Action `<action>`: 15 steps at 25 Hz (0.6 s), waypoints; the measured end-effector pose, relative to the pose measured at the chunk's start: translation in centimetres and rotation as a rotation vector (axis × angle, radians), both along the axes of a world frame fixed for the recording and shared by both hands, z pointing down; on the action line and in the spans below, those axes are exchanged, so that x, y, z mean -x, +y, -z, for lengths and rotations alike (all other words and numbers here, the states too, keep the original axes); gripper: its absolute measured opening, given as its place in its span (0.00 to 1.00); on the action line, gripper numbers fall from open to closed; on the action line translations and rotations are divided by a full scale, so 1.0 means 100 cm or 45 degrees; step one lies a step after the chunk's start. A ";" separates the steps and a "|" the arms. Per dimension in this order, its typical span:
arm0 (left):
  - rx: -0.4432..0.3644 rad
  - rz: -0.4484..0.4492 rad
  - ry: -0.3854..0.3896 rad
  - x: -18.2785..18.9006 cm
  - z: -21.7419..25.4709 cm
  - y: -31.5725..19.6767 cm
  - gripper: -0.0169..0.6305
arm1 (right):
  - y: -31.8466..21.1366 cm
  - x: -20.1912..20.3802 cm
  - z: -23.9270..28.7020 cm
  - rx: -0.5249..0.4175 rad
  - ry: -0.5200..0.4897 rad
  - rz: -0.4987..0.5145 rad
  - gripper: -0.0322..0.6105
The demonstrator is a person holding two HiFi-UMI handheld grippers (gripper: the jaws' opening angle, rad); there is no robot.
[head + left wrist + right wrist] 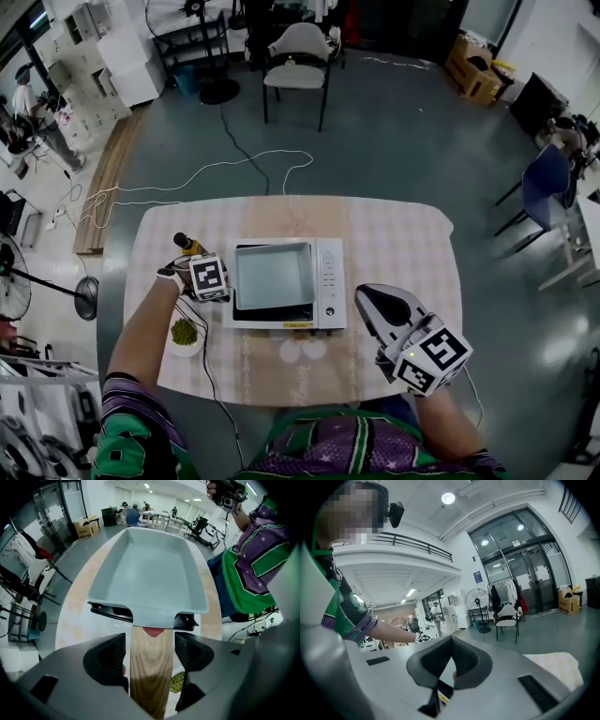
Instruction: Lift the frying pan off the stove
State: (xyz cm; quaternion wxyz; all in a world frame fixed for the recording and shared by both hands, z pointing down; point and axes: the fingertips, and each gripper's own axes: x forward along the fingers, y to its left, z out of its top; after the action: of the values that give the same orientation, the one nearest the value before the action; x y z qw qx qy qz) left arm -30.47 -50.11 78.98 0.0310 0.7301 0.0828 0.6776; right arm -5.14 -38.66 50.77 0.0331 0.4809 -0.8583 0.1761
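A square grey-blue frying pan [272,275] sits on a white stove [330,309] in the middle of the table. Its wooden handle [150,667] points left. My left gripper [225,283] is at the pan's left side, and in the left gripper view the handle runs between its jaws [150,645]. Thin gaps show on both sides of the handle, so the jaws stand open around it. The pan [147,573] fills the view beyond them. My right gripper [366,298] hovers right of the stove, shut and empty; its closed tips [452,660] point out into the room.
A small white bowl of green bits [185,333] lies near the table's front left, just below the left gripper. A black-and-yellow object [187,245] stands behind that gripper. A cable [211,380] runs off the checked table [403,244]. A chair [298,66] stands far back.
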 end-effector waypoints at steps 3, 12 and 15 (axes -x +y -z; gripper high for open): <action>0.018 -0.027 -0.050 0.002 -0.004 0.000 0.53 | 0.001 0.000 -0.002 0.014 0.004 -0.002 0.06; 0.005 -0.085 -0.083 0.002 -0.004 0.000 0.26 | 0.001 -0.004 -0.005 0.029 -0.012 -0.021 0.06; 0.006 -0.062 -0.076 0.001 -0.006 0.006 0.25 | 0.004 -0.005 -0.006 0.027 -0.018 -0.024 0.06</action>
State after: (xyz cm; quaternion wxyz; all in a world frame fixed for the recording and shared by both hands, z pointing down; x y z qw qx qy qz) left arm -30.62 -49.50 79.60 0.0187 0.7072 0.1013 0.6995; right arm -4.59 -38.30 51.33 0.0305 0.4874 -0.8520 0.1887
